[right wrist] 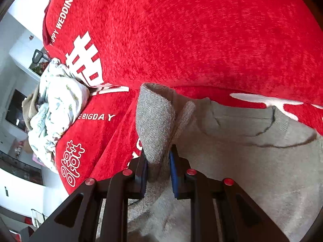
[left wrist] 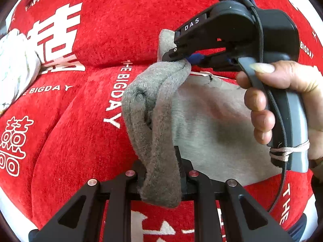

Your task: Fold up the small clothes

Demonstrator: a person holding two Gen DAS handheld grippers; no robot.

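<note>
Knit fabric is clamped in both grippers: the sweater (left wrist: 212, 125) edge is pinched by the left gripper (left wrist: 161, 181), and its grey fold is gripped by the right gripper (right wrist: 158, 169), held in a hand (left wrist: 282, 100). The sweater is spread on a red cover (right wrist: 181, 30), well apart from a crumpled floral cloth (right wrist: 58, 104).

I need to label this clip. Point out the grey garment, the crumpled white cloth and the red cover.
grey garment (right wrist: 252, 167), right wrist view, flat body.
white cloth (right wrist: 58, 104), right wrist view, middle of the bundle.
red cover (left wrist: 121, 30), left wrist view, bare plush area.
</note>
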